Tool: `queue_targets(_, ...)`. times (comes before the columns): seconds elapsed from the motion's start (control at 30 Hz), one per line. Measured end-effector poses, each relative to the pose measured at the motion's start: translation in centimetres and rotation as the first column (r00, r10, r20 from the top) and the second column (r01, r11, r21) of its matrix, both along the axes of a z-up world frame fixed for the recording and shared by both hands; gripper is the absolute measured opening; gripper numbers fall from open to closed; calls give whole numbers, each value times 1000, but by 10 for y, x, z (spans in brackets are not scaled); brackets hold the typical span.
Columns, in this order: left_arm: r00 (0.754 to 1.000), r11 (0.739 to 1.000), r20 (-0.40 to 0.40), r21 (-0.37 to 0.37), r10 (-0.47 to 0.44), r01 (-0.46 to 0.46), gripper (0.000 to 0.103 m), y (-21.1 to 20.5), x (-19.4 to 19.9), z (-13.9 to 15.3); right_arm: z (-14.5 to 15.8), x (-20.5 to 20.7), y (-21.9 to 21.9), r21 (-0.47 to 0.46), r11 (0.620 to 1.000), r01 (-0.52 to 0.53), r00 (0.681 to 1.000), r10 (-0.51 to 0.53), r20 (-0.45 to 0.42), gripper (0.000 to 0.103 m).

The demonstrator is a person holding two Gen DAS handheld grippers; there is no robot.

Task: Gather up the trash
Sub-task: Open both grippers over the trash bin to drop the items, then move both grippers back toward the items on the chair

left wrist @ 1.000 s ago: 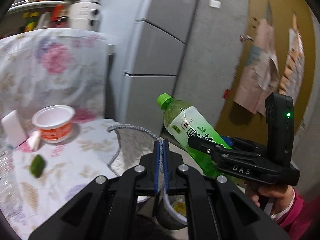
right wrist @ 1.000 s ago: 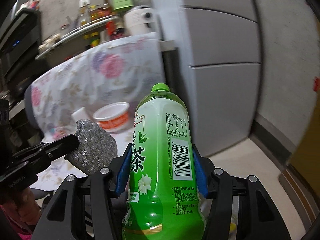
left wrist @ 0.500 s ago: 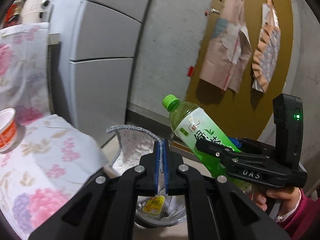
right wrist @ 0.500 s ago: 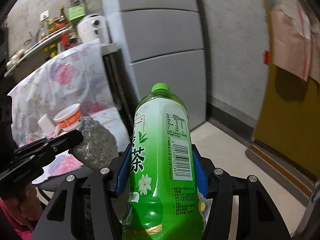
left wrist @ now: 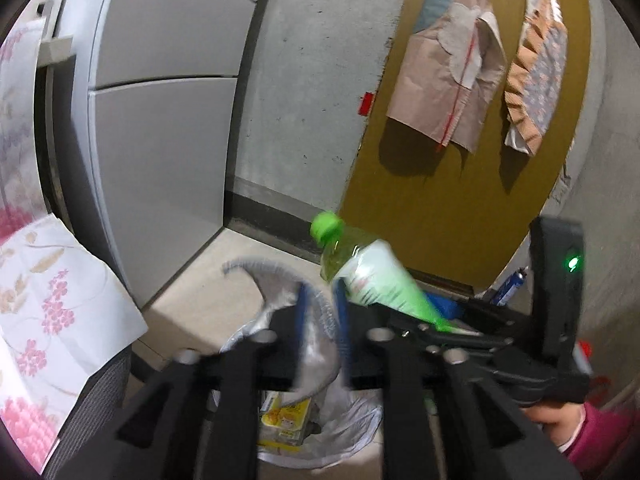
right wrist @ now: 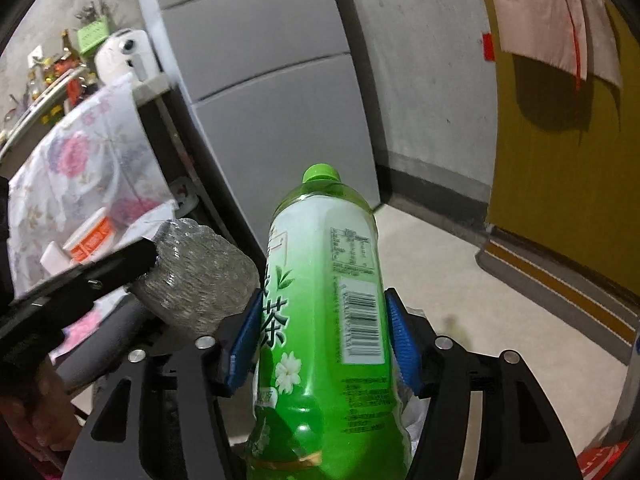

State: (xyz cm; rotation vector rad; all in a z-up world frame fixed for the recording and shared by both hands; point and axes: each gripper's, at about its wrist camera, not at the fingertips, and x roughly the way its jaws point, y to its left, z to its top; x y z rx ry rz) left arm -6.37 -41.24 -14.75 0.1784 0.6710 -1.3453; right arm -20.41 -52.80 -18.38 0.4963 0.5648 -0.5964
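Both grippers tilt down over the bin (left wrist: 352,412) at lower centre. Left gripper (left wrist: 320,312), jaws just opening, seemingly frees the foil cup (left wrist: 280,296); right gripper (right wrist: 320,340), widening, no longer presses the bottle (right wrist: 324,300).

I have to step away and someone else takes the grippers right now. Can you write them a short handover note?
Left gripper: jaws have just been opening, with the foil cup loose between the pads, right over the lined trash bin.
Right gripper: jaws have just been opening, a gap showing at both pads; the green tea bottle is between them, tilted, by the bin.
Done: both items carried from the table to the bin, which already holds a yellow packet.
Left: see both items into the bin, then go back for the red-and-white bowl on the floral tablecloth.
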Motion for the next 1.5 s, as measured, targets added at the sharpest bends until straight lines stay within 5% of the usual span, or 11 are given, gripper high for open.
queue_targets(0.03, 1000, 1000, -6, -5, 14, -14, 44, -1, 4, -1, -2, 2, -3, 3, 1000, 4, 1000, -4, -7, 67)
queue_targets(0.07, 1000, 1000, -15, -5, 21, -21, 48, -2, 7, -1, -4, 3, -6, 3, 1000, 9, 1000, -9, -15, 69)
queue_targets(0.57, 980, 981, 54, 6, 194, -194, 48, 65, 37, 13, 48, 10, 23, -136, 991, 10, 1000, -9, 9, 69)
queue_targets(0.83, 921, 922, 142, 85, 363, -377, 48, 136, 52, 18, 72, 50, 66, -161, 982, -98, 995, 101, 10, 69)
queue_targets(1.1, 806, 793, 123, 146, 579, -591, 55, 232, 88, 18, 87, 127, 140, -176, 915, -363, 931, 363, -29, 65)
queue_targets(1.5, 533, 518, 129, 133, 836, -845, 67, 380, 129, 37, 99, 224, 248, -212, 753, -623, 779, 623, -75, 66)
